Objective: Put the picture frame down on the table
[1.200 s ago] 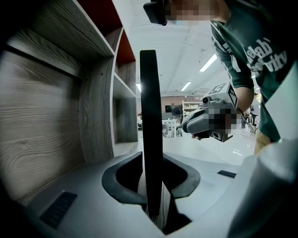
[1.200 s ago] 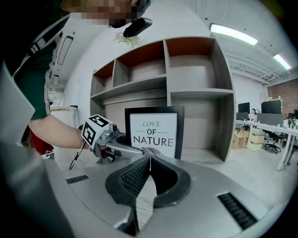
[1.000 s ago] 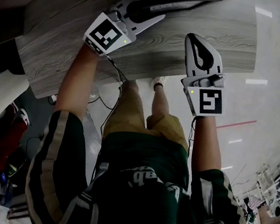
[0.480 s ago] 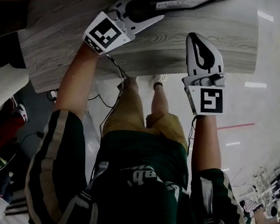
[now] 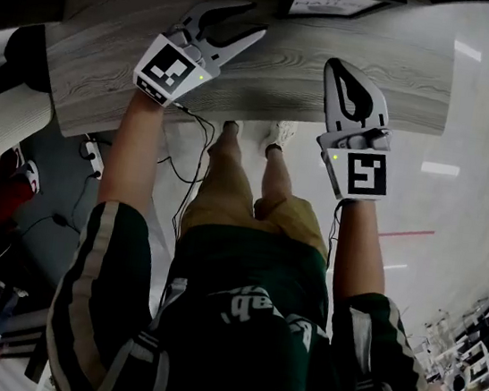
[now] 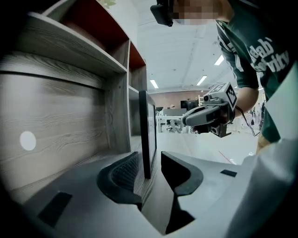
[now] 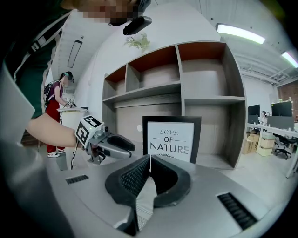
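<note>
Grey table (image 5: pixel 333 76) bears picture frame (image 7: pixel 171 137), upright (seemingly unsupported).

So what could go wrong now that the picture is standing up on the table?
1. The picture frame stands upright on the table with nothing gripping it. It looks thin from the side, so a small knock could tip it over.
2. The left gripper has just been opening its jaws, and the pads are off the frame. The frame's edge lines up with the gap between them, though, so a sideways swing might catch it.
</note>
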The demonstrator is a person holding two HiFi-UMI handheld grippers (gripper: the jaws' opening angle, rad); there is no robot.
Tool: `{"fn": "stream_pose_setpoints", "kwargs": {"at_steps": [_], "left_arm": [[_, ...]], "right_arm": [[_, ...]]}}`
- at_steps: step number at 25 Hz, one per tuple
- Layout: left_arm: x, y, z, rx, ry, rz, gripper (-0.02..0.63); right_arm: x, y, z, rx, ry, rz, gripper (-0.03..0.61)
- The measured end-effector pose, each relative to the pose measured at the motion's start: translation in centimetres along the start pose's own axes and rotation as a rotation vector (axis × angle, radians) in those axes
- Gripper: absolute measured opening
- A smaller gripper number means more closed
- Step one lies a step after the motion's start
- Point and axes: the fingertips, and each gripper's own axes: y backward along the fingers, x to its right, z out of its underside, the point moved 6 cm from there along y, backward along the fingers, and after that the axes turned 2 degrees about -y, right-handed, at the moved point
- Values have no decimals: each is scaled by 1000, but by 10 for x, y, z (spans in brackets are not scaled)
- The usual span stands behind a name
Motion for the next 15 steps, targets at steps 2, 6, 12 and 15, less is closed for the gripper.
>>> {"fn": "stream_pose_setpoints", "kwargs": {"at_steps": [2, 6, 12, 15], "left_arm": [[10, 14, -3, 0, 18, -58, 137], [44, 47, -21, 21, 49, -195, 23], [95, 81, -92, 72, 9, -335, 18], [113, 100, -128, 93, -17, -381, 18]], "right_arm": [[-5, 5, -5, 12, 12, -17, 34], [-22, 22, -15, 21, 29, -47, 34], [-40, 56, -46, 30, 62, -68, 34], [-53, 70, -64, 52, 76, -74, 34]]}}
